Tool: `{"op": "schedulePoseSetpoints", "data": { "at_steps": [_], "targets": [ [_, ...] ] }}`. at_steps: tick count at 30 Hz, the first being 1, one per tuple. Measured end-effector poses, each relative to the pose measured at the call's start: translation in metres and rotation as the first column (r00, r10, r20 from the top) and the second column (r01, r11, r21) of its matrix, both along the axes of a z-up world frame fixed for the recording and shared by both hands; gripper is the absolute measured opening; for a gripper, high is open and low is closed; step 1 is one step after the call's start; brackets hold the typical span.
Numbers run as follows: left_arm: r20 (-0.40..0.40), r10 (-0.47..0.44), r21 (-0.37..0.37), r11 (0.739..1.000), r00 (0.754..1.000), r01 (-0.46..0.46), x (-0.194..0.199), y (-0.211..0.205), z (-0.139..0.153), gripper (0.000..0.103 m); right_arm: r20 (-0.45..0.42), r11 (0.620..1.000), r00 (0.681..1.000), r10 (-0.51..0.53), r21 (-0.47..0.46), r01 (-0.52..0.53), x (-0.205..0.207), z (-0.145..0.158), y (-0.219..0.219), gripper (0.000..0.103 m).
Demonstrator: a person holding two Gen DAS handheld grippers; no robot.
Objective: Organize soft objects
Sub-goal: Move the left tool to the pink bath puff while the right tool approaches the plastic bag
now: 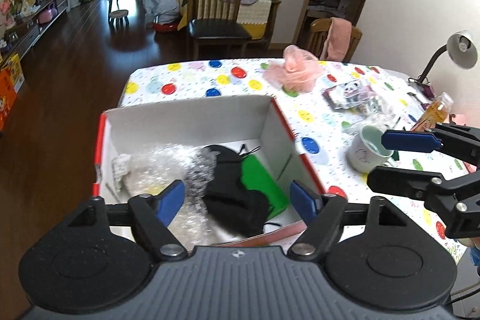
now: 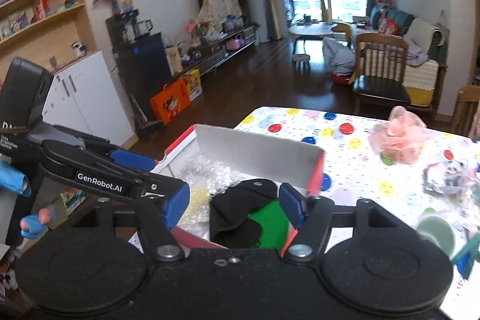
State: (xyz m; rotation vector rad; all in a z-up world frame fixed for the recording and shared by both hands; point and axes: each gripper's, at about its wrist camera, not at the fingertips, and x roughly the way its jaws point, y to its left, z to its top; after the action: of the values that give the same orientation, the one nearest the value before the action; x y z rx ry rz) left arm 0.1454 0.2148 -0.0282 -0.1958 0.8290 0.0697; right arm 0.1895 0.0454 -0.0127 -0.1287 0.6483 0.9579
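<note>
Hovering over box, left claw and right claw both spread, empty; next soft item, pink mesh puff, lies beyond the right claw: approach wide, pinch its bulk.

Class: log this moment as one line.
left gripper: open, empty | right gripper: open, empty | box: holds bubble wrap, black cloth | pink mesh: on table

Box top open; mug crowds its right side.
</note>
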Motion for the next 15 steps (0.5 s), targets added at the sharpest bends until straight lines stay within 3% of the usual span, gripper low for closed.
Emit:
{"op": "schedulePoseSetpoints", "data": {
  "at_steps": [13, 15],
  "targets": [
    [0.018, -0.063, -0.020, 0.998, 0.998, 0.064, 0.035, -0.094, -0.002, 0.078, -0.001, 0.996, 0.996, -0.085, 0.008, 0.085, 0.015, -0.004, -0.096, 0.085],
    [0.022, -0.069, -0.029, 0.997, 0.997, 0.069, 0.043, -0.112, -0.003, 0.082, -0.001, 0.995, 0.995, -0.098, -0.001, 0.098, 0.020, -0.007, -0.114, 0.088]
  ]
}}
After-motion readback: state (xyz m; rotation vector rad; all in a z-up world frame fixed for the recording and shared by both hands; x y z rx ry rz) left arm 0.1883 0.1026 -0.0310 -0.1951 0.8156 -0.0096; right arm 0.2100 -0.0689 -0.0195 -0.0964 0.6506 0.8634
